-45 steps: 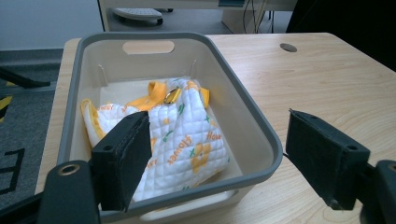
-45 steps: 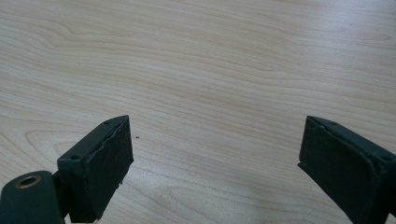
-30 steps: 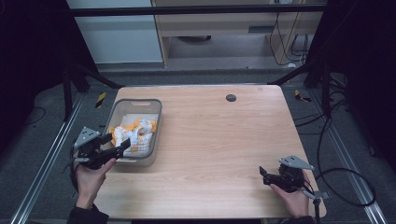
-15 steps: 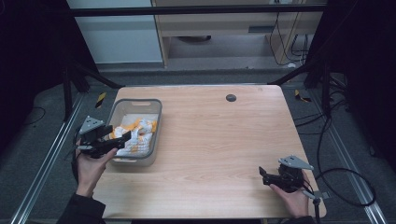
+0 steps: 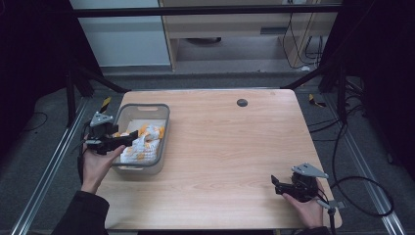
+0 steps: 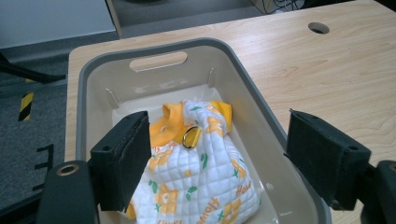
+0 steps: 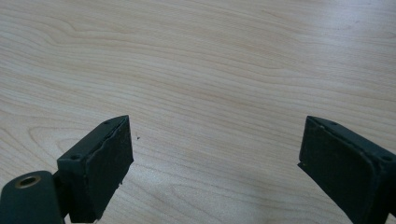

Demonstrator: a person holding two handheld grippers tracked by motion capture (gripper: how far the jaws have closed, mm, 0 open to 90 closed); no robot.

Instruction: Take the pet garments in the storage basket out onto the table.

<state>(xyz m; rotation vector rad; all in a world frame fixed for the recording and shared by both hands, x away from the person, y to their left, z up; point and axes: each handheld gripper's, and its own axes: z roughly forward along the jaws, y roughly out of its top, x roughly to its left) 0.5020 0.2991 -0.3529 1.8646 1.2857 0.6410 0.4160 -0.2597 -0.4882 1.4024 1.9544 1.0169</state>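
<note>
Bag (image 6: 196,172) lies inside bin (image 6: 261,116), at left side of table (image 5: 235,147). White quilted cloth, orange flowers, metal ring (image 6: 190,137) near knotted top.

Left gripper (image 6: 217,158) hovers over bin's near end, jaws wide apart, holding nothing. Right gripper (image 7: 212,163) low over bare wood at near right corner, jaws also apart, empty.

Risks, my judgement:
- jaw may strike bin wall, since opening nearly spans bin
- soft cloth may slip if only thin fold pinched
- light bin may shift or lift with bag

Count: one bag, one bin, one ring, two grippers, one hole (image 5: 242,102) in table.
</note>
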